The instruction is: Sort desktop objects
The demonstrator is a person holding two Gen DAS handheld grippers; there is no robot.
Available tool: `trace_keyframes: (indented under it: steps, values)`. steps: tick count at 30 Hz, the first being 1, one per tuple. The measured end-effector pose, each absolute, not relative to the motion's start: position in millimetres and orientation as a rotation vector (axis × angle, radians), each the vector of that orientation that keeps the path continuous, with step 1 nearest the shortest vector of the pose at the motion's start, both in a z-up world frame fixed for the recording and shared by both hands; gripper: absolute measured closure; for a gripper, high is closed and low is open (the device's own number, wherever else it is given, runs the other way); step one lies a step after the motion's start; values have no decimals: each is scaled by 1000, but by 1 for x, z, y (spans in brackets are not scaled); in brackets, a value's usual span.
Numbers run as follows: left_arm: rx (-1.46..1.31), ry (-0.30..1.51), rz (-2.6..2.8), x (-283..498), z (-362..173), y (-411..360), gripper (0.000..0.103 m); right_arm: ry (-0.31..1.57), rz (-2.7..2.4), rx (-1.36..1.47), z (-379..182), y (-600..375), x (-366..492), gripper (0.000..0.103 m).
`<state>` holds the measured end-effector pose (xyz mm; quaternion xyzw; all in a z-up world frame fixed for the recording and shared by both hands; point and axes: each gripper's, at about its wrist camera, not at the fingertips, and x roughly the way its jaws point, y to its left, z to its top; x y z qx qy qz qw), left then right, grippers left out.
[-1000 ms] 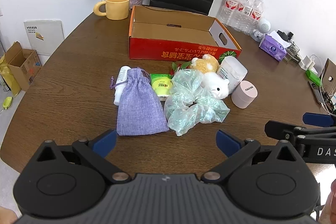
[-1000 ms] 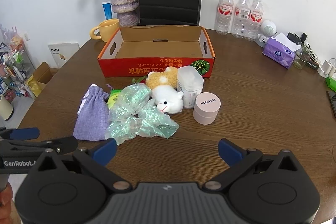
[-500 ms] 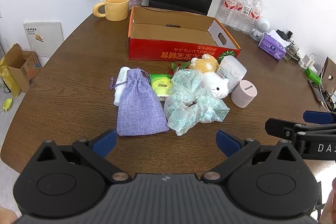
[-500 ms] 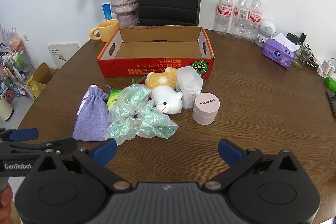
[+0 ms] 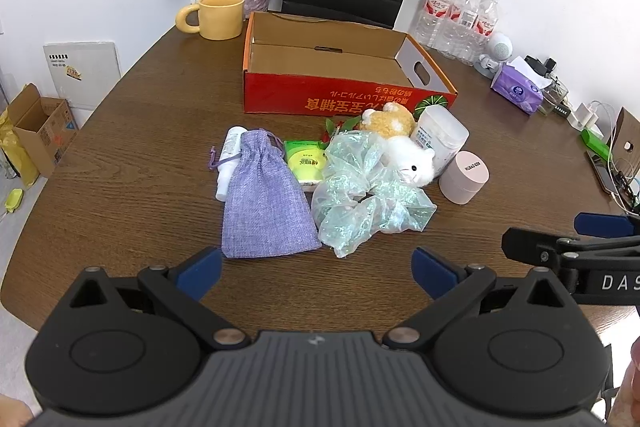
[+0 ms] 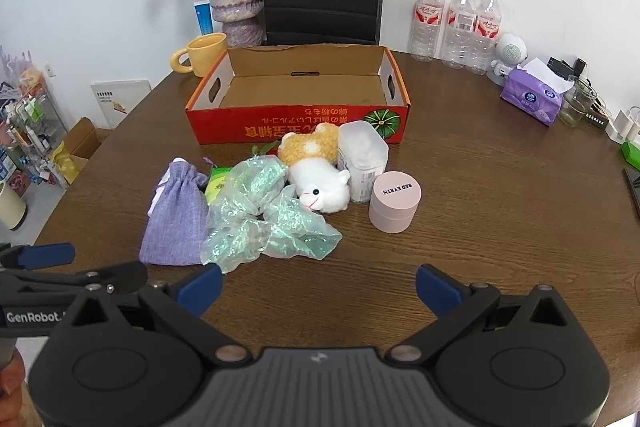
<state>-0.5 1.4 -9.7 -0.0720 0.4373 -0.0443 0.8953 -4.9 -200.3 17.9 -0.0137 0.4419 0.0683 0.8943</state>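
Blue-tipped fingers of the left gripper [image 5: 316, 271] stand wide apart over bare wooden table [image 5: 132, 187], holding nothing; the right gripper [image 6: 319, 286] is spread likewise, empty. Just beyond lie a purple pouch [image 5: 266, 205], a crumpled green bag [image 5: 362, 205], a white plush toy [image 6: 322, 189] and a pink jar [image 6: 395, 207], clustered before the empty red box [image 6: 298, 95].

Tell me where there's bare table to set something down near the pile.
Bare wood lies right of the pink jar, left of the purple pouch, and between the pile and both open grippers. The red box is empty. Crowded: pouch through jar.
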Motion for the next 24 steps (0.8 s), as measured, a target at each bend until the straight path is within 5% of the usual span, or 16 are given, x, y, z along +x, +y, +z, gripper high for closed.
trace_keyframes:
  steps: [24]
  values:
    - [-144,907,-106,-3,-11,0,0,924,140,-26,16,-200,-5,0]
